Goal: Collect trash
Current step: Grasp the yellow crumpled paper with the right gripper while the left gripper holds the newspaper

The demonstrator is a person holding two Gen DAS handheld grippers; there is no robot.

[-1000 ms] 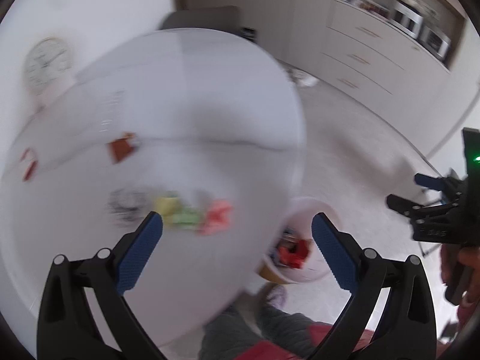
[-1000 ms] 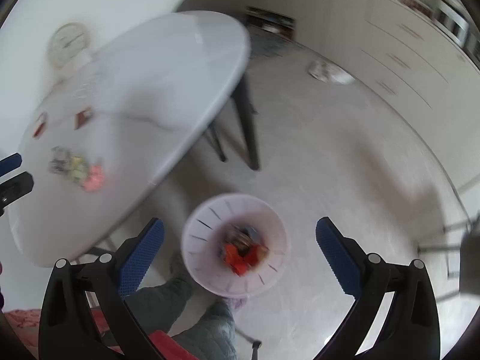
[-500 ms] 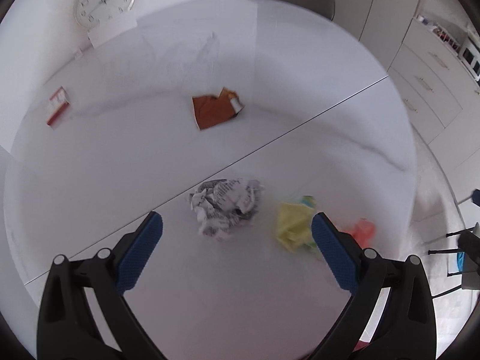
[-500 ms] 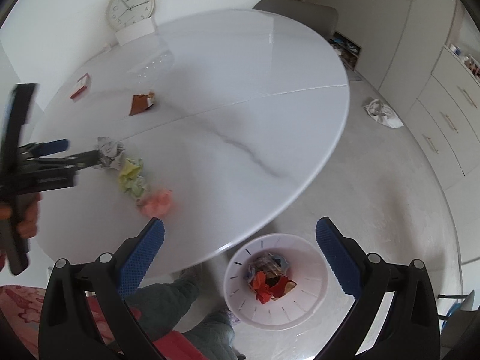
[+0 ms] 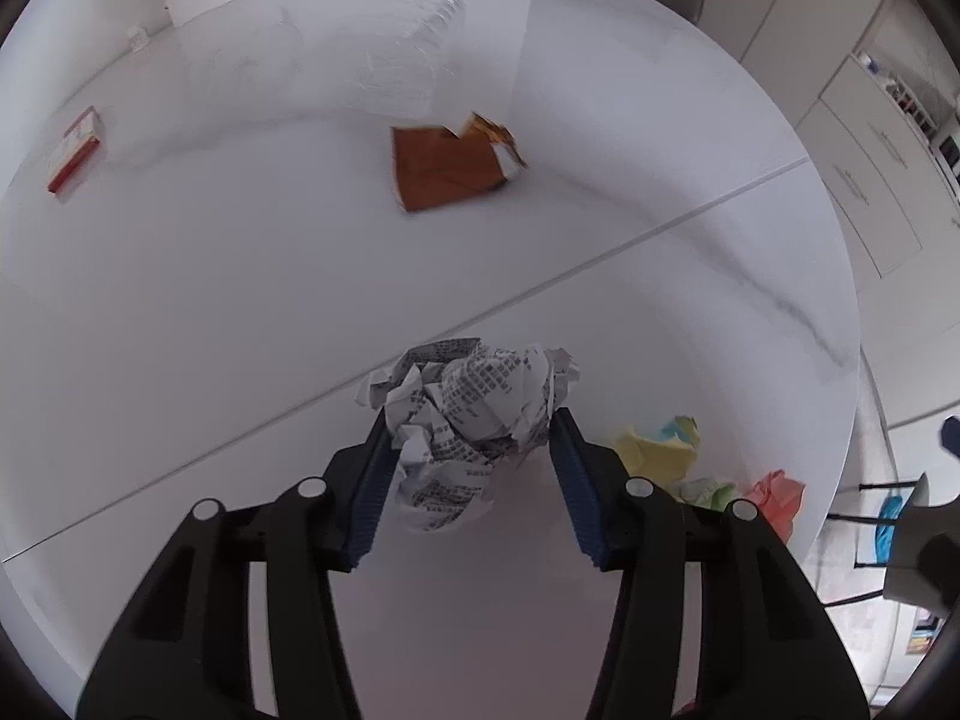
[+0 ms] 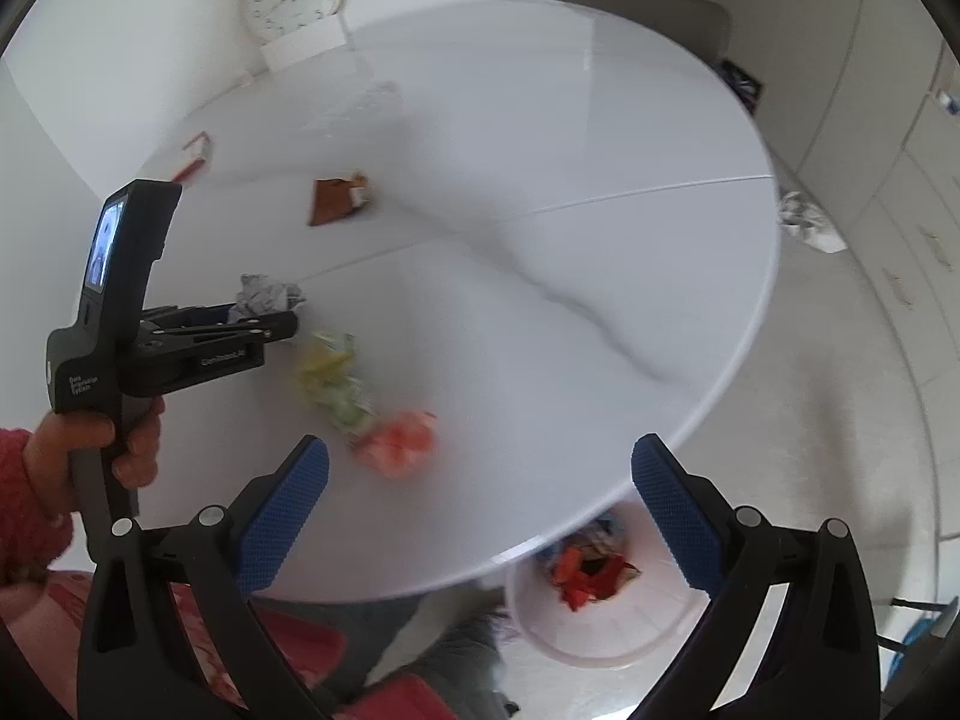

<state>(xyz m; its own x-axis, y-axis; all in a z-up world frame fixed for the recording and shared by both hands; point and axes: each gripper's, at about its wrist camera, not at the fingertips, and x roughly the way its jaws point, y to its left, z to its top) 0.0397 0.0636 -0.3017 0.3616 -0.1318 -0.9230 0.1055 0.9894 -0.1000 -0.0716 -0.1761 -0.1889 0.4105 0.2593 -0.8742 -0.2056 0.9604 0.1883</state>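
Newsprint wad (image 5: 474, 420) sits on my white table (image 5: 240, 312) btwn left gripper (image 5: 468, 438) pads, jaws closing, both touching it. Right gripper (image 6: 480, 510) gapes wide, nothing in it. Bin (image 6: 600, 618) at 5 o'clock, half hidden under table edge; blurred pink scrap (image 6: 399, 441) nearby.

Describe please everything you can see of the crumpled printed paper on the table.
The crumpled paper is a loose white ball of thin sheet covered with lines of black print. It lies on the white table, just in front of the seam line. The left gripper is closing around it, its blue pads touching both sides.
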